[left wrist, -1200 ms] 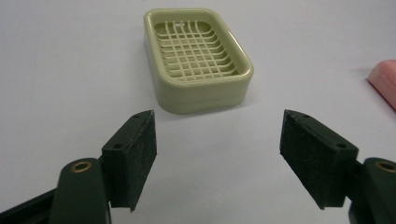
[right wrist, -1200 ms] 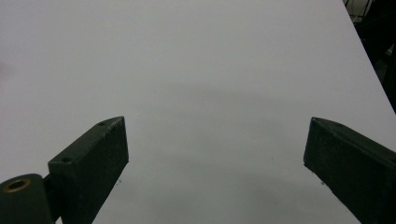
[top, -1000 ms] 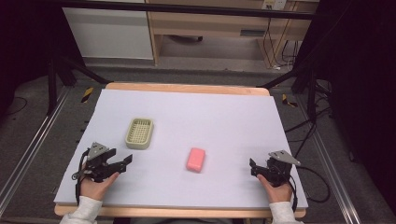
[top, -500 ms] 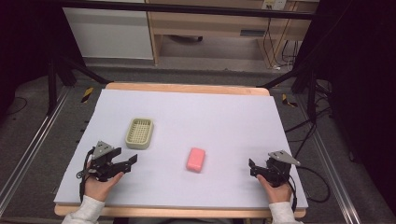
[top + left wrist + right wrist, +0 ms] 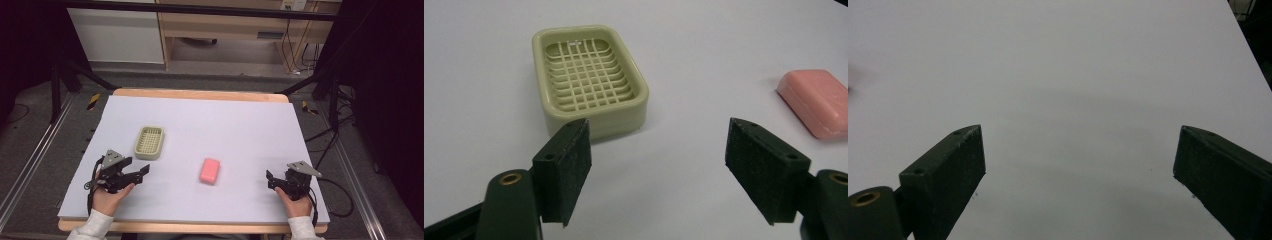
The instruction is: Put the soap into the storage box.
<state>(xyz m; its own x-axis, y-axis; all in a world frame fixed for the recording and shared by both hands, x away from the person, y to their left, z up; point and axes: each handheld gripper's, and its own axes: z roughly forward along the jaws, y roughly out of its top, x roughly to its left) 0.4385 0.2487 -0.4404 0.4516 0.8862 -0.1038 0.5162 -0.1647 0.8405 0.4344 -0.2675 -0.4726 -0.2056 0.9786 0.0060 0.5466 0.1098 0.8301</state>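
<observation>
No readable text, label, brand, number or sign appears on anything in these views.

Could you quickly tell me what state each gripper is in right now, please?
Left gripper: jaws open, holding nothing, facing the soap dish.
Right gripper: jaws open, holding nothing, over the bare table.

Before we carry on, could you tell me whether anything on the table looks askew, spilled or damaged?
Nothing stands out. The pink soap bar lies flat on the table, apart from the empty green soap dish, which sits upright and looks whole. Nothing is spilled. The left gripper and right gripper are open and empty.
</observation>
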